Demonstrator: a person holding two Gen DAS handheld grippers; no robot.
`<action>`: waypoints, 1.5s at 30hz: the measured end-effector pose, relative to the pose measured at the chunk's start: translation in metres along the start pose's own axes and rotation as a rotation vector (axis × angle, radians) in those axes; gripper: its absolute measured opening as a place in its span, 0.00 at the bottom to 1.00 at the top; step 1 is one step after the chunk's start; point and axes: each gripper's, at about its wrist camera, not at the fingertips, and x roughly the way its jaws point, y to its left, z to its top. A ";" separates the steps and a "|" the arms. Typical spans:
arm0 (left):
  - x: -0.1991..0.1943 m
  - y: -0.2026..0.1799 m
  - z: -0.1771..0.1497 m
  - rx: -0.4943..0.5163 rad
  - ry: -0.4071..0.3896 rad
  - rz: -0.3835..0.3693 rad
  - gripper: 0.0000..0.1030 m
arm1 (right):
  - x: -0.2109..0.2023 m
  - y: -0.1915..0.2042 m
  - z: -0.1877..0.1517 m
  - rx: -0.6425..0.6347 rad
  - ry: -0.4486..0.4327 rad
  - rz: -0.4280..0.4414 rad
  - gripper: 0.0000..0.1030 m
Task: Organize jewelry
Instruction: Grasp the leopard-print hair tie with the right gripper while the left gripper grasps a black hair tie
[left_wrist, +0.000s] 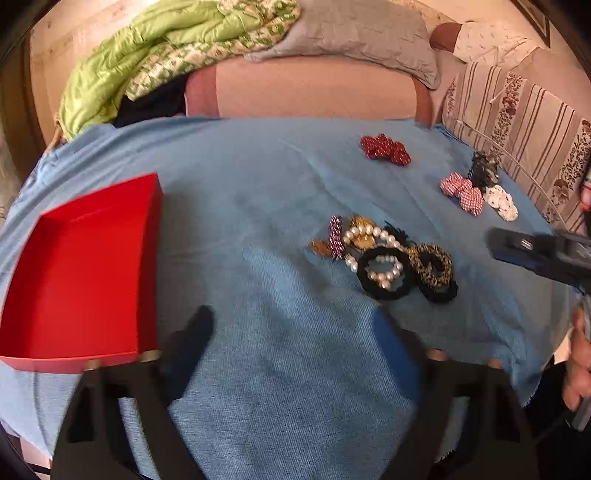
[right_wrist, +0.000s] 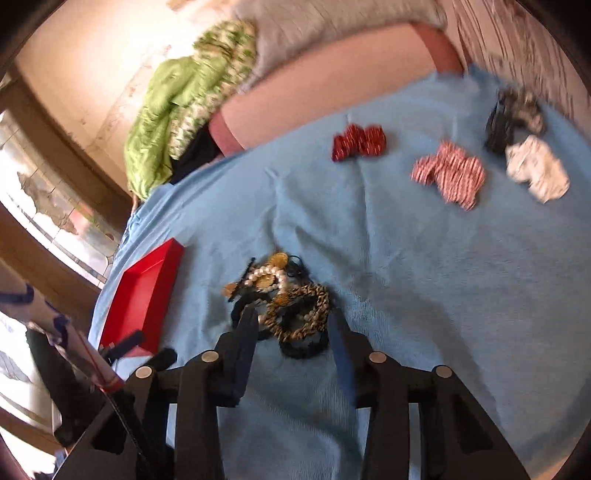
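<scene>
A heap of jewelry (left_wrist: 384, 254) lies mid-cloth on the blue cloth (left_wrist: 258, 184): pearl bracelets, a black scrunchie, a gold-and-black scrunchie (right_wrist: 299, 314) and gold pieces. An empty red box (left_wrist: 85, 269) sits at the left. My left gripper (left_wrist: 295, 332) hovers open over bare cloth, between the box and the heap. My right gripper (right_wrist: 293, 325) is open, its fingers framing the gold-and-black scrunchie without pressing on it. In the left wrist view the right gripper (left_wrist: 517, 251) hangs just right of the heap. The left gripper's tips (right_wrist: 144, 350) show by the red box (right_wrist: 144, 295).
Farther back lie a red dotted bow (left_wrist: 384, 149), a red-checked bow (left_wrist: 461, 192), a white flower piece (left_wrist: 500, 201) and a black hair clip (left_wrist: 484, 170). A pink bolster (left_wrist: 310, 92), green quilt (left_wrist: 147, 55) and striped cushion (left_wrist: 524, 122) border the cloth. A hand (left_wrist: 580, 362) shows at the right edge.
</scene>
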 end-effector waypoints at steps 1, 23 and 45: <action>0.001 0.001 -0.001 0.000 0.002 -0.004 0.71 | 0.007 -0.003 0.002 0.014 0.012 -0.005 0.41; 0.043 -0.012 0.025 -0.060 0.089 -0.224 0.40 | 0.010 0.004 0.015 -0.061 -0.140 0.018 0.07; 0.022 -0.023 0.042 0.025 -0.073 -0.221 0.07 | -0.003 0.014 0.018 -0.076 -0.207 0.071 0.07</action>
